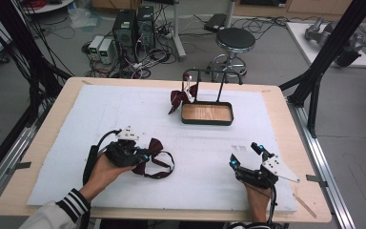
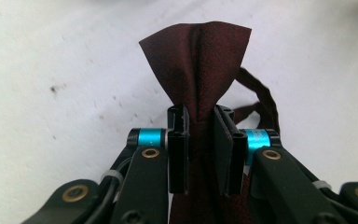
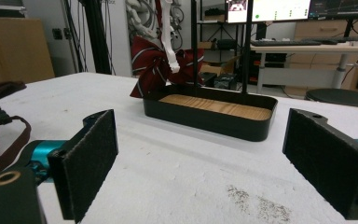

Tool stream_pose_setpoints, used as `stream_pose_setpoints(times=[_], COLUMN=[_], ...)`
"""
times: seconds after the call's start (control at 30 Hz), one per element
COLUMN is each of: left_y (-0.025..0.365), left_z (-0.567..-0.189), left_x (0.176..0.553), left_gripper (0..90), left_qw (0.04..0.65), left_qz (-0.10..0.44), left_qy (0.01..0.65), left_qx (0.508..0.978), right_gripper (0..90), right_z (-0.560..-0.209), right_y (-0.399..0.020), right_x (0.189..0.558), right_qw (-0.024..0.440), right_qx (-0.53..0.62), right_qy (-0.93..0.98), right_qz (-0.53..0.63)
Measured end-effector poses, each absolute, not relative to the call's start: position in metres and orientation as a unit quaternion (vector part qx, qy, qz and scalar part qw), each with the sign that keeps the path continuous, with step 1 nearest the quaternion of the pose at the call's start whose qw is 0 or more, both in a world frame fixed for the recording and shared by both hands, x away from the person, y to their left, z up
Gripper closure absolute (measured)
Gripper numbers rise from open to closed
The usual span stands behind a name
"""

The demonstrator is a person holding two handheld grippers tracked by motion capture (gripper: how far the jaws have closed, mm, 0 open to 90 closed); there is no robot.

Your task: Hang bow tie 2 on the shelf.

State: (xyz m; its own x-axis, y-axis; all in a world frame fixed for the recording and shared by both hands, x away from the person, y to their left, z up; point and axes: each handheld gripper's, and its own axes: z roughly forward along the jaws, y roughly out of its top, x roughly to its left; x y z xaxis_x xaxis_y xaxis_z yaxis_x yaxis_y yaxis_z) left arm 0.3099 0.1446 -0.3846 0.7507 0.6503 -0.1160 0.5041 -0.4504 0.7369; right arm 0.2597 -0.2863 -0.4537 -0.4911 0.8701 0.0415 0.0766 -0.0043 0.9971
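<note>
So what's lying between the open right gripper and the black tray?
Nothing: in the right gripper view, only bare white mat separates the right gripper from the tray.

Dark maroon bow tie is lying at the left-front of the white mat, its thin neck strap looping out to the right of the bow and resting flat on the mat. Bow's centre is sitting clamped between the pads of the left gripper, one fan-shaped wing sticking up and out past the jaw tips, fabric pinched into folds at the knot, surface looking satin-dark with a red sheen. Strap is curving away behind the wing on the right of the left gripper view. In the right gripper view, part of the strap is showing at the left edge.
</note>
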Motion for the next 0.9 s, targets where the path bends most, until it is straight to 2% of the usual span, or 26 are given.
stream_pose_setpoints(times=[0.9], left_y=[0.114], left_z=[-0.347], left_x=[0.328], left_gripper=[76.6], left_qw=[0.461], left_qz=[0.126], left_qy=[0.310], left_qx=[0.822], right_gripper=[9.4], right_z=[-0.454], right_y=[-0.287], right_x=[0.260], right_qw=[0.331], right_qx=[0.381], right_qy=[0.622], right_qz=[0.599])
